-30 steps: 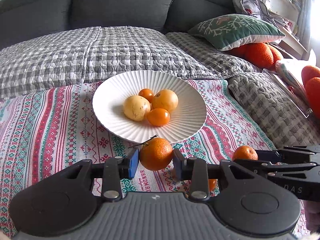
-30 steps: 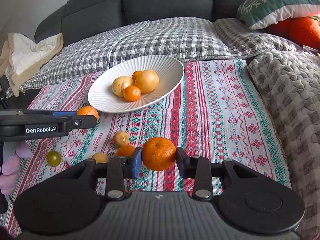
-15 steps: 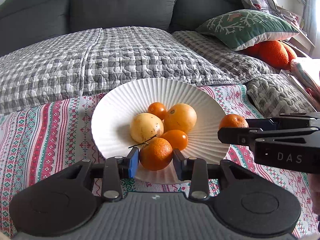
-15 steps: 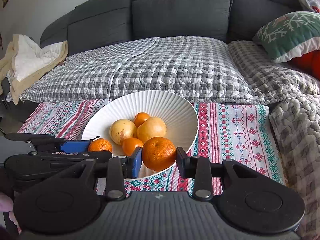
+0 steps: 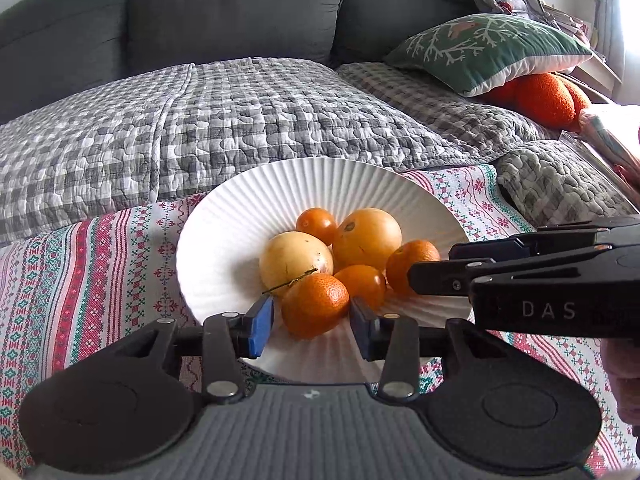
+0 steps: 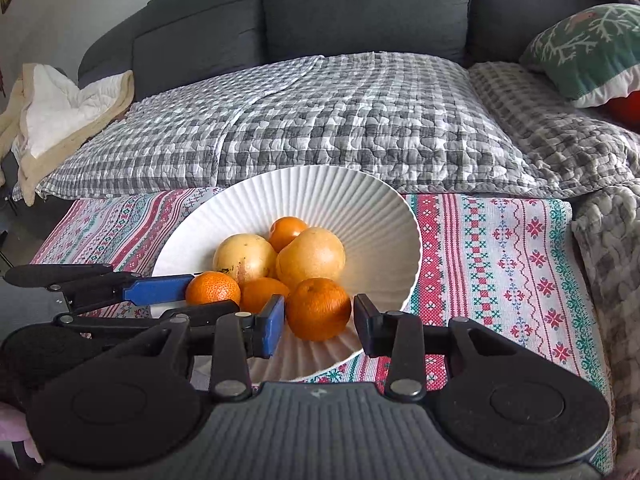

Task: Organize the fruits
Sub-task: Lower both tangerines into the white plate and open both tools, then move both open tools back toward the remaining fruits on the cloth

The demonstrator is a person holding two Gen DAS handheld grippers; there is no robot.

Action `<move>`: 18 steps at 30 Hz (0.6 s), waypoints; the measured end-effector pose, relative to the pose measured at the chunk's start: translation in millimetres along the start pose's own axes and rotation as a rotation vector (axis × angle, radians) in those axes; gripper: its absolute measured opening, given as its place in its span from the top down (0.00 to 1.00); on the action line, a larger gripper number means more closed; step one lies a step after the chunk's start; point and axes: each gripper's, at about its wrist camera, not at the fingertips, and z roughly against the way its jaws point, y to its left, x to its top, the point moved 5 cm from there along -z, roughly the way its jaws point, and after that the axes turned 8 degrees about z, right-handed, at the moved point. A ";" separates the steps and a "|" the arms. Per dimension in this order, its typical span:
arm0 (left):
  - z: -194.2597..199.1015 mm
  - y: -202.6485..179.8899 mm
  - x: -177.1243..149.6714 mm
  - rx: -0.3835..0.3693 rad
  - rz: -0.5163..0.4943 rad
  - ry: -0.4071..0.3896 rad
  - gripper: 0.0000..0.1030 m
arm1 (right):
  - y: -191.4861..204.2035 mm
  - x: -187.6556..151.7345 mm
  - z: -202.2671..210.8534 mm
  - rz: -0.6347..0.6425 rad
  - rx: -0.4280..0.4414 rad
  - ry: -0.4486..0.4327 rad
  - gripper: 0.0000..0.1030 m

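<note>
The left gripper (image 5: 312,322) is holding its jaws released, with gaps beside the tangerine (image 5: 315,305), which appears to be sitting in the near part of the white plate (image 5: 224,216). The right gripper (image 6: 319,322) is also standing released around the second tangerine (image 6: 318,308) beside the pile. Probably both should be drawing straight back and low, without nudging the round fruits, which could be rolling off the rim.

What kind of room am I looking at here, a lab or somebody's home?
Most likely a home living room. A dark grey sofa with a grey checked quilt and a green snowflake cushion stands behind a patterned cloth, where a white ribbed plate holds fruit.
</note>
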 end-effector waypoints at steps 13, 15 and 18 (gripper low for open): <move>34.1 -9.3 -4.8 0.005 -0.019 -0.035 0.31 | 2.3 1.8 33.9 -0.005 -0.029 -0.033 0.36; 41.3 -10.5 -5.9 0.003 -0.013 -0.038 0.29 | 3.2 1.2 41.3 -0.008 -0.039 -0.039 0.33; 51.6 -11.6 -8.9 0.001 -0.005 -0.035 0.28 | 5.3 -1.4 51.3 -0.016 -0.044 -0.041 0.31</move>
